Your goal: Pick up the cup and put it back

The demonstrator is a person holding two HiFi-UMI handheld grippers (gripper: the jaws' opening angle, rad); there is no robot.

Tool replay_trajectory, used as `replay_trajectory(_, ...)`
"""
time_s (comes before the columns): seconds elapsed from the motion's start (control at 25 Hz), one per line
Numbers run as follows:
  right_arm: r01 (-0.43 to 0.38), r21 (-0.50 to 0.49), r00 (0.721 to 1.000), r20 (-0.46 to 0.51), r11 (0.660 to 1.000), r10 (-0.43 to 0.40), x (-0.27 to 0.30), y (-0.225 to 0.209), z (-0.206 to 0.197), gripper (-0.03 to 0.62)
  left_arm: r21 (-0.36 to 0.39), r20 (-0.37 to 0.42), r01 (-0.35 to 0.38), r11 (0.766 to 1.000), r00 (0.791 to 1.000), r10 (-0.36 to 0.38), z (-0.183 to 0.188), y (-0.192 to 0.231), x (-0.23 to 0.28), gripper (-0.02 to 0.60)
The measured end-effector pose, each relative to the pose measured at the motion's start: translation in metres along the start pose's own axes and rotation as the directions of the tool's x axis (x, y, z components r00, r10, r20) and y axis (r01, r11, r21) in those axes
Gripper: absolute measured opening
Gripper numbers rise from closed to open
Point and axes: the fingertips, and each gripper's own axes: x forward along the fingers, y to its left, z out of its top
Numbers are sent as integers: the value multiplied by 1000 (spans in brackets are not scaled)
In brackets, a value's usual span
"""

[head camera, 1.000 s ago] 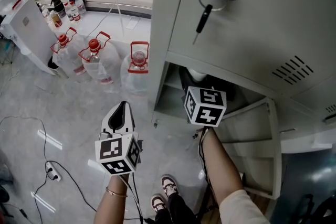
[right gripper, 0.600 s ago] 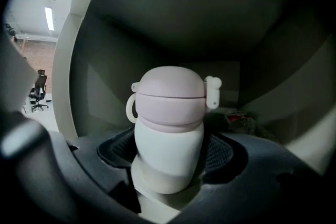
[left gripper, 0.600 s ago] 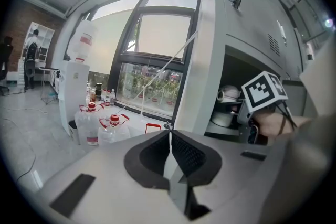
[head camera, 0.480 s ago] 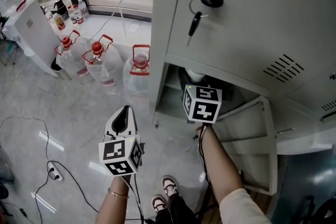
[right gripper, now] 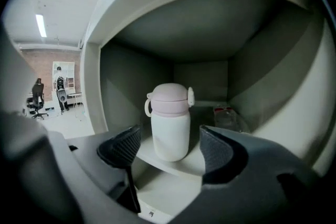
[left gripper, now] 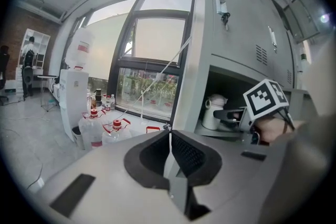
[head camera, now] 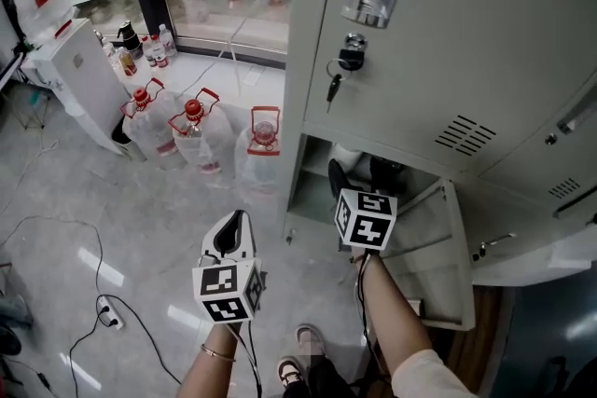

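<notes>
A white cup with a pale pink lid [right gripper: 169,122] stands upright on the shelf inside the open lower locker compartment [head camera: 312,177]; only its top [head camera: 347,156] shows in the head view. My right gripper [right gripper: 169,144] is open at the compartment's mouth, the cup a short way ahead between the lines of its two jaws and untouched. Its marker cube [head camera: 366,219] shows in the head view. My left gripper [head camera: 233,233] is shut and empty, held over the floor left of the locker. The left gripper view also catches the cup [left gripper: 213,112].
The compartment's door [head camera: 438,252] hangs open to the right. A crumpled clear plastic item [right gripper: 229,117] lies behind the cup. A key [head camera: 334,84] hangs in the upper door's lock. Water jugs [head camera: 198,133] and a dispenser [head camera: 79,75] stand at the left, with cables [head camera: 103,312] on the floor.
The head camera has tilted up and back, so more of the locker shows. Both grippers sit lower in view; the right one stays at the compartment mouth.
</notes>
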Motion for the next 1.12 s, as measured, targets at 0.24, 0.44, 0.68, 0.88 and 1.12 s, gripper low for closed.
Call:
replay_trajectory(0.24, -29, 37, 999, -12, 999, 30, -44, 13, -1, 339, 65, 23, 22, 998, 999, -24, 14, -16, -30, 14)
replay_trajectory(0.44, -66, 46, 998, -19, 997, 67, -102, 27, 8, 314, 28, 12, 35, 999, 999, -35, 41, -32, -74, 14)
replay_trajectory(0.68, -112, 27, 994, -14, 993, 113, -191, 47, 30, 244, 45, 1, 91, 995, 996, -91, 54, -68, -127, 15)
replay_trajectory(0.88, -100, 13, 994, 39, 995, 99, -264, 50, 65, 168, 49, 31, 140, 989, 989, -142, 83, -108, -181, 14)
replay_trajectory(1.12, -103, -1, 992, 76, 995, 102, -330, 51, 93, 93, 4, 88, 141, 990, 986, -140, 112, -131, -235, 14)
